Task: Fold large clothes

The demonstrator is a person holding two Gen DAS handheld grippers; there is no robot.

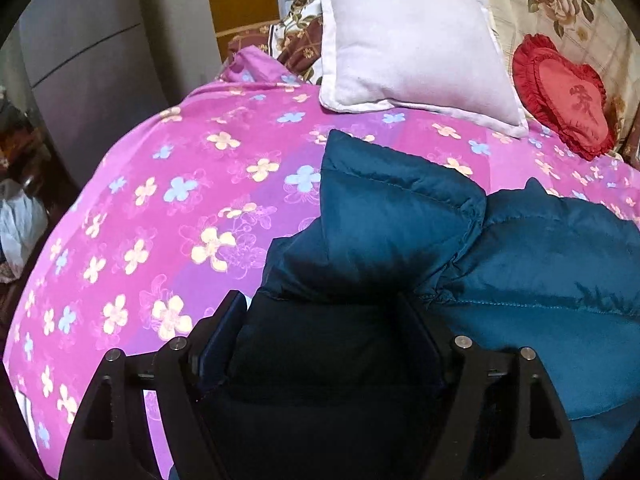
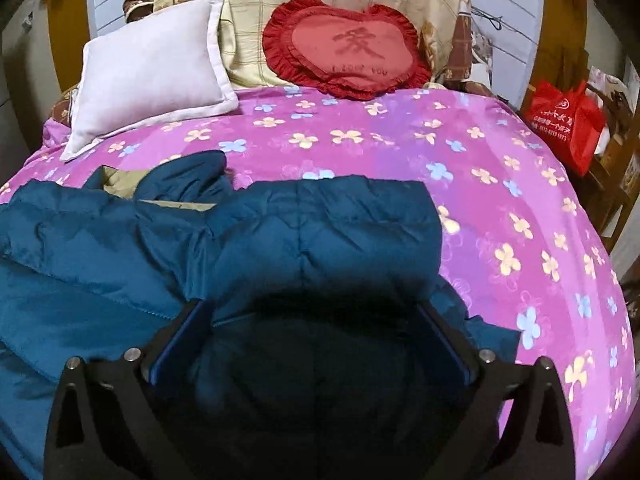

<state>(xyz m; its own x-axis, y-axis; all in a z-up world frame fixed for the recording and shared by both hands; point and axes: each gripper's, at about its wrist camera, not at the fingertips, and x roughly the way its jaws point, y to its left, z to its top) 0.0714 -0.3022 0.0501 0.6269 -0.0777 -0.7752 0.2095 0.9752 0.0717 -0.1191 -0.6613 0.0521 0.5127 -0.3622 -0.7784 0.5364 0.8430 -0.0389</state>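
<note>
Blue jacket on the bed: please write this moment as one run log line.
step: folding | left hand-held gripper: jacket fabric between fingers | right hand-held gripper: same | jacket on pink bedspread

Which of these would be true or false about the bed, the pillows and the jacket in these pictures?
1. The blue padded jacket lies on a pink flowered sheet. True.
2. The heart-shaped cushion is green. False: it is red with a frilled edge.
3. Jacket fabric sits between the fingers of both the left gripper and the right gripper. True.
4. The white pillow lies on top of the jacket. False: it lies apart, near the head of the bed.
5. A red bag stands beside the bed. True.
</note>
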